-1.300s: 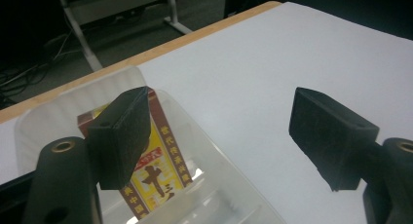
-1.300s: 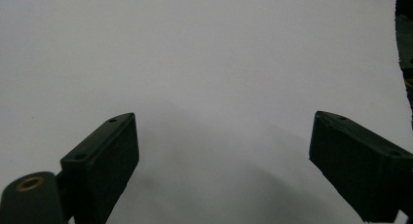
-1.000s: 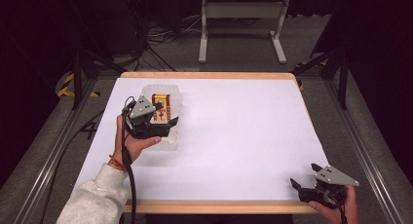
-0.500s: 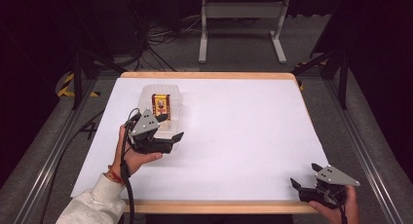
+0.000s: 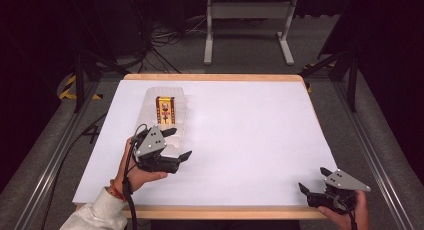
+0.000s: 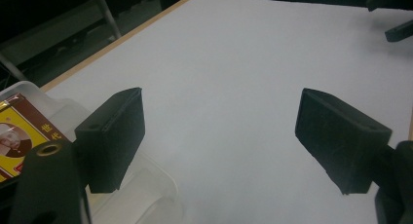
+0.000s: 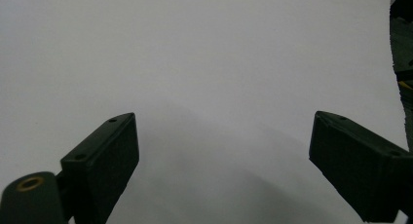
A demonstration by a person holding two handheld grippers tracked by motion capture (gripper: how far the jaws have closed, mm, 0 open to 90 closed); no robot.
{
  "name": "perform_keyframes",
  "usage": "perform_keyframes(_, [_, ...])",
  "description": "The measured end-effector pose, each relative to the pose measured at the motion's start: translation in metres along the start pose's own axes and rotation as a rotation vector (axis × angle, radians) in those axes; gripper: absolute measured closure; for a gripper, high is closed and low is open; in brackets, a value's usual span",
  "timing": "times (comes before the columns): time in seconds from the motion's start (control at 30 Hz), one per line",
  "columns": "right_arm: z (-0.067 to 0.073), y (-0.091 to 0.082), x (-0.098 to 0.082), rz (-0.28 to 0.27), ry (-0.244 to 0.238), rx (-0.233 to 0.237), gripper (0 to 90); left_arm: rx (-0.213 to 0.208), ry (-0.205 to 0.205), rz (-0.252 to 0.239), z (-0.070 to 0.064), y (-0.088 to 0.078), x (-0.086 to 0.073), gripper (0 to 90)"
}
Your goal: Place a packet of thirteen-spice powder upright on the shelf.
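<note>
The left gripper (image 5: 181, 144) had just been opening, nothing between its spread jaws. The clear tray (image 5: 183, 121) with its yellow box (image 5: 165, 110) lay lengthwise just beyond it; the right gripper (image 5: 312, 179), also spread, sat well apart.

Left gripper (image 5: 181, 144): black jaws, grey plate. Beside its left jaw, a clear plastic container (image 5: 170, 136) holds a yellow-and-dark-red packet (image 5: 165, 110). White table sheet (image 5: 250, 135), tan wooden edge.
</note>
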State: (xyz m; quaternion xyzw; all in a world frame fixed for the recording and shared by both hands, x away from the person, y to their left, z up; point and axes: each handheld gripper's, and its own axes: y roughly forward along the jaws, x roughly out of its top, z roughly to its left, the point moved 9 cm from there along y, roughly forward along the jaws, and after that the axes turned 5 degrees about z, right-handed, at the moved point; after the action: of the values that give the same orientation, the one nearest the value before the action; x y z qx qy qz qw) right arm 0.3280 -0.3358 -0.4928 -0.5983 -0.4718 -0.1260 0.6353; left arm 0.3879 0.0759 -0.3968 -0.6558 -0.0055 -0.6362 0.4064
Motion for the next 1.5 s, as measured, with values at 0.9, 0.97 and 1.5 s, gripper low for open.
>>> perform_keyframes(0.9, [-0.001, 0.007, 0.019, -0.05, 0.0, 0.007, 12.5, -0.001, 0.065, 0.047, -0.022, -0.006, -0.039, 19.9])
perform_keyframes(0.97, [0.0, 0.009, 0.02, -0.053, -0.001, 0.009, 12.6, -0.001, 0.072, 0.061, -0.023, -0.006, -0.043, 20.1])
perform_keyframes(1.5, [0.004, 0.019, 0.028, -0.046, -0.028, 0.036, 12.5, 0.071, 0.045, 0.203, -0.005, -0.007, -0.106, 19.3])
